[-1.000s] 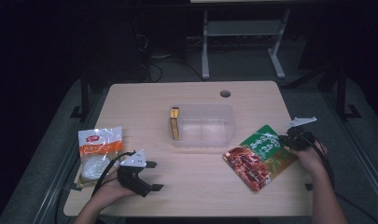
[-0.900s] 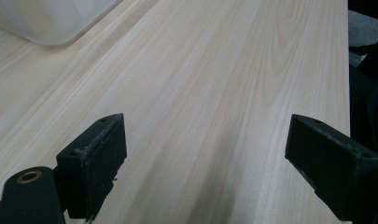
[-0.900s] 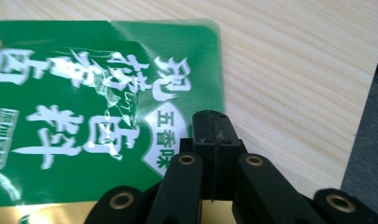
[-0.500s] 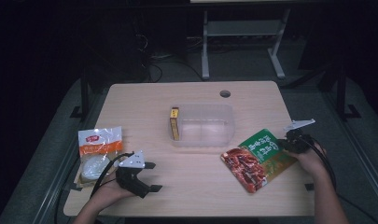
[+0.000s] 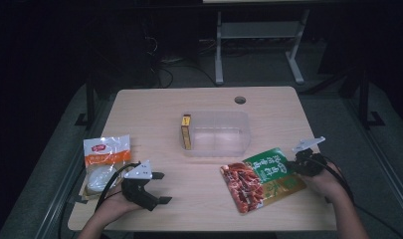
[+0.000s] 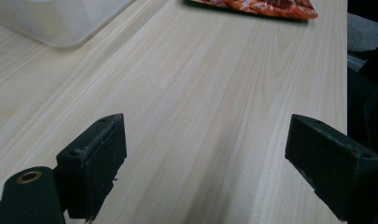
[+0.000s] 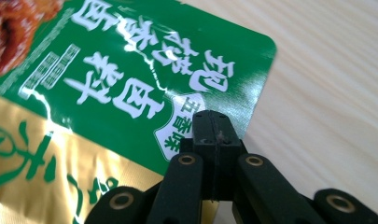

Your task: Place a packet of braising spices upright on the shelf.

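Snack packaging is the thing in hand. From the high view, the flat green, gold and red foil snack pouch lies near the front right corner of the pale wooden surface, with the right claw at its right edge. The clear plastic tub, with a slim yellow box standing at its left wall, sits mid-surface just beyond the pouch. The left claw rests near the front left corner, beside a white and orange bag.

Left gripper view: the left claw is spread wide over bare wood, holding nothing; a corner of the tub and the red end of the pouch lie well ahead.

Right gripper view: the right claw is pinched fully together on the green corner of the pouch, gripping only a thin margin of foil.

If the pouch is bound for the tub, a corner pinch will probably let it droop and swing. Lift slowly, keep it low, clear the near wall before lowering, and let the free left claw steady the tub if it slides.
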The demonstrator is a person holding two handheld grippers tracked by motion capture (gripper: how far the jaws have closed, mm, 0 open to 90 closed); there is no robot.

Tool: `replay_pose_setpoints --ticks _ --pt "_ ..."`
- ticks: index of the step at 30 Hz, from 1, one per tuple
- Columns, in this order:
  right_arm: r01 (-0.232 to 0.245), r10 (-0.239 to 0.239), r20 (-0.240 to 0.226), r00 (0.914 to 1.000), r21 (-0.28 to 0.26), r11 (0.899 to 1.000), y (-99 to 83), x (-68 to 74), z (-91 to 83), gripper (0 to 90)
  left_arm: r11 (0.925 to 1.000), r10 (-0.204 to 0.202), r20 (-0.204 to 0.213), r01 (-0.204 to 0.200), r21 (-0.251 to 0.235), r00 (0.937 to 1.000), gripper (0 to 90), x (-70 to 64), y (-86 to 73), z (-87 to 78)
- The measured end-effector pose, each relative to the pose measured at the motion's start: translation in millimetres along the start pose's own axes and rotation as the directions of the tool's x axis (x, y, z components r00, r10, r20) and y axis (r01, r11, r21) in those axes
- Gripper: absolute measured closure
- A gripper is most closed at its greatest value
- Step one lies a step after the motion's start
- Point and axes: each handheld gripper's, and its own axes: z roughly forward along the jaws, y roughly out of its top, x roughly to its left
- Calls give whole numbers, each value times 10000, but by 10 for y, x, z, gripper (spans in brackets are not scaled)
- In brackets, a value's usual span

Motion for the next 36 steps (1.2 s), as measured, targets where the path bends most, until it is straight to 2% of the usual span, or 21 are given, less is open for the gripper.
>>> replay_pose_setpoints --ticks 4,6,9,11,14,18,19,22,23,24,25,26,27,29,30,32,33,34,35,36 --pt "581 -574 -416 9975 154 9982 60 189 22 900 10000 6 46 -6 43 10000 121 -5 0 7" --pt "871 -861 -622 9943 140 9961 100 268 47 900 10000 -60 83 60 40 9999 121 -5 -1 14" --pt "1140 -1125 -1219 9861 52 9935 171 380 99 900 10000 -33 67 32 79 10000 121 3 -2 19" --pt "1264 -1249 -1340 9831 33 9920 191 410 113 900 10000 -40 68 40 79 10000 121 3 -2 21" --pt "1787 -1742 -1889 9664 71 9839 299 608 173 900 9999 55 68 -56 121 10000 121 0 -1 24" --pt "2279 -2216 -2201 9500 32 9737 379 778 225 900 9998 46 153 -48 176 9999 121 -27 8 58" --pt "2483 -2421 -2277 9432 -16 9687 405 827 242 900 9997 131 183 -135 218 9997 120 -31 11 66" --pt "2749 -2690 -2525 9294 -126 9614 456 919 286 900 9993 244 253 -250 270 9994 120 -45 23 96" --pt "2863 -2809 -2616 9234 -181 9580 478 961 302 900 9996 153 285 -159 237 9995 121 -57 23 111" --pt "2863 -2809 -2616 9234 -181 9580 478 961 302 900 9996 153 285 -159 237 9995 120 -57 23 111" --pt "3125 -3078 -2690 9127 -262 9496 510 1020 329 900 9996 157 322 -164 235 9994 121 -67 27 125" --pt "3082 -3027 -2745 9127 -238 9510 515 1037 328 900 9996 164 331 -171 231 9993 121 -71 33 131" --pt "3220 -3185 -2713 9083 -329 9462 524 1053 339 900 9995 199 328 -207 242 9993 121 -71 36 135" --pt "3254 -3232 -2679 9076 -375 9448 526 1059 335 900 9990 322 348 -332 299 9989 121 -69 51 147" --pt "3174 -3168 -2642 9110 -414 9474 524 1053 315 900 9990 322 348 -332 299 9989 121 -69 51 147" --pt "2860 -2932 -2597 9201 -659 9560 517 1019 256 843 9983 417 410 -433 397 9983 121 -89 89 190" --pt "2561 -2656 -2595 9285 -701 9641 509 1013 221 807 9984 406 444 -423 380 9982 121 -99 101 210" --pt "2561 -2656 -2595 9285 -701 9641 509 1013 221 807 9984 406 444 -423 380 9982 121 -99 101 210" --pt "2175 -2335 -2613 9366 -889 9720 483 1003 152 732 9981 451 494 -471 398 9978 121 -105 121 234" --pt "2025 -2209 -2615 9396 -959 9746 471 1001 131 695 9973 573 492 -594 421 9971 121 -114 151 272"
